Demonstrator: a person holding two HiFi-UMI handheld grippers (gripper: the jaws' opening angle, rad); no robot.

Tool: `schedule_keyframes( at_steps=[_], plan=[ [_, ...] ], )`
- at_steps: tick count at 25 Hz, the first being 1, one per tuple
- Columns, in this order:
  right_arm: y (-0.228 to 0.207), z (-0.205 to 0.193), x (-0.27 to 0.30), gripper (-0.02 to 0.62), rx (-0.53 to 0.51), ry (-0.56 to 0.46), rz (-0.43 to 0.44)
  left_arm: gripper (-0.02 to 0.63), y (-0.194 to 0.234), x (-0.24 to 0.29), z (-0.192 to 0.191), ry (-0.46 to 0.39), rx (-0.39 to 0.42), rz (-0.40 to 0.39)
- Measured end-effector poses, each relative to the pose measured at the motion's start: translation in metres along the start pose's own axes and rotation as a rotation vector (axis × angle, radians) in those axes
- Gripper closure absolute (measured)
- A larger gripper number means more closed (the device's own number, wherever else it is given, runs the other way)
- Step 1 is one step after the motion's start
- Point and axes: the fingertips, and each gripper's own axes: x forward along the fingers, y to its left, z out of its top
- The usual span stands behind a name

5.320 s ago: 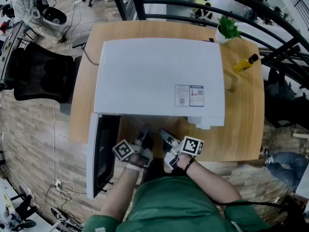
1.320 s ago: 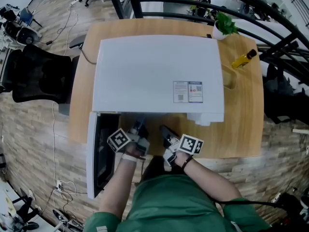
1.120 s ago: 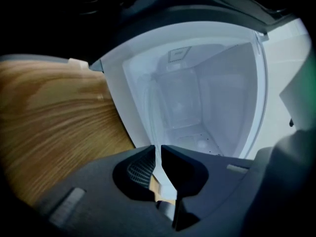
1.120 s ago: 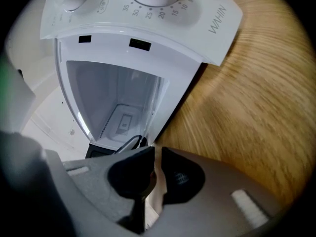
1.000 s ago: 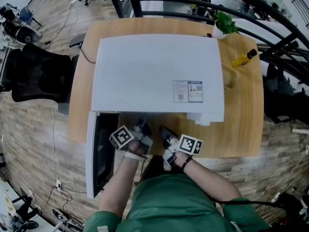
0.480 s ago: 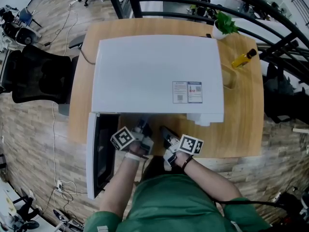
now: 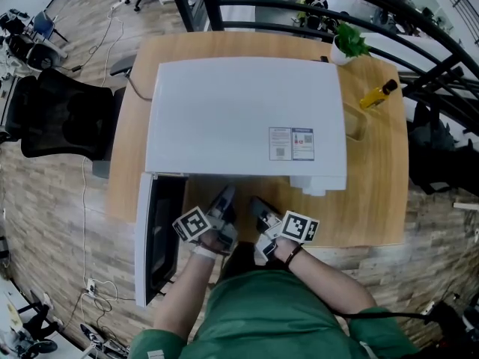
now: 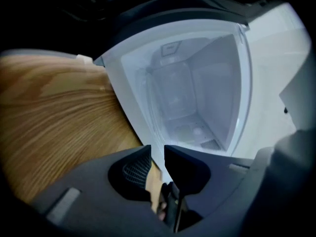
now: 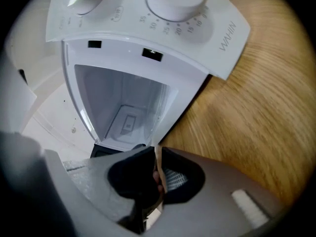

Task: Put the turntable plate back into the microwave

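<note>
Wooden bench [image 7: 374, 193] carries a white microwave [image 7: 239, 118], door [image 7: 157, 238] open; left gripper [image 8: 157, 149] jaws have just been opening, a thin pale edge between them; right gripper [image 9: 157, 151] jaws pinch the turntable plate [image 9: 156, 162] rim at the cavity mouth.

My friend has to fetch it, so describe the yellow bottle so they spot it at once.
Find the white microwave on the light wooden table. Right of it in the head view, near the green potted plant, is the small dark-capped yellow bottle, the only yellow thing.
</note>
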Motion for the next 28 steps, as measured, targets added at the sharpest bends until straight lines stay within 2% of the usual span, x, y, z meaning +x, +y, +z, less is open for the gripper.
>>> schedule_keyframes(
  at_steps=[4,6,11,15,17,23,28],
  plan=[
    [0.015,0.009,-0.011,0.546,-0.132,0.001,-0.018,0.52,-0.003,-0.01,-0.02,0.085,0.183,0.049],
    [0.022,0.015,-0.017,0.546,-0.196,-0.007,-0.034,0.52,-0.009,-0.016,-0.025,0.1,0.248,0.069],
    [0.037,0.031,-0.033,0.568,-0.339,-0.023,-0.077,0.529,-0.034,-0.03,-0.021,0.082,0.387,0.097],
    [0.059,0.031,-0.045,0.592,-0.502,-0.011,-0.09,0.578,-0.058,-0.043,-0.016,0.067,0.532,0.131],
    [0.074,0.03,-0.051,0.592,-0.582,-0.011,-0.088,0.591,-0.074,-0.049,-0.015,0.061,0.591,0.122],
    [0.128,0.031,-0.059,0.592,-0.823,-0.043,-0.045,0.595,-0.123,-0.061,-0.013,0.018,0.715,0.071],
    [0.168,0.037,-0.067,0.592,-0.92,-0.092,0.017,0.595,-0.153,-0.067,-0.007,-0.025,0.753,0.046]
  ],
)
